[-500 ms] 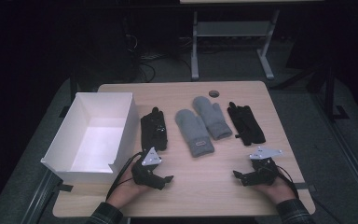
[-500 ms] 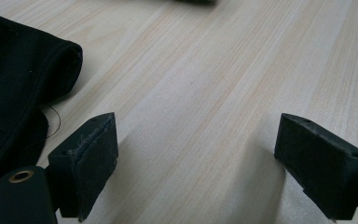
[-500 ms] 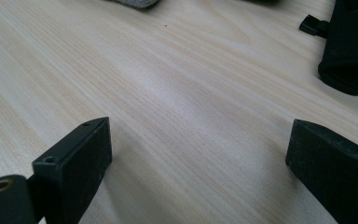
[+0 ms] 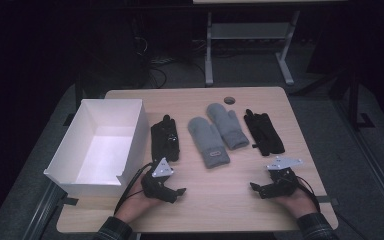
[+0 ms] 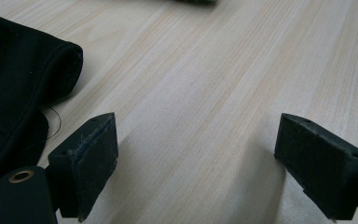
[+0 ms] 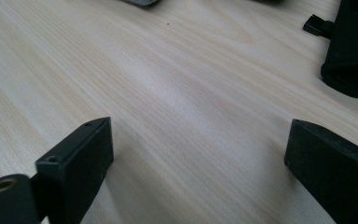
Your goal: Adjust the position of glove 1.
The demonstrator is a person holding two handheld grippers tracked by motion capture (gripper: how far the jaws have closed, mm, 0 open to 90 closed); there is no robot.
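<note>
Hard to read: back of the room in deep shadow, fingers of the two black gloves merging into dark shapes. Cut off at the left edge of the left gripper view, the cuff of the left black glove [image 5: 14,88]; clipped at the top right of the right gripper view, the cuff of the right black glove [image 6: 352,56].

Left gripper [image 4: 179,192] resting low on the wooden table [image 4: 220,200], jaws spread wide, nothing between them but bare wood, black glove [image 4: 165,140] just beyond. Right gripper [image 4: 256,189] likewise spread wide, pinching nothing, black glove [image 4: 264,132] near.

Count: two black gloves, two grey mittens [image 4: 217,132] side by side between them, touching, one white box [image 4: 130,145] at the table's left, one small round dark disc [image 4: 229,100] at the far edge.
</note>
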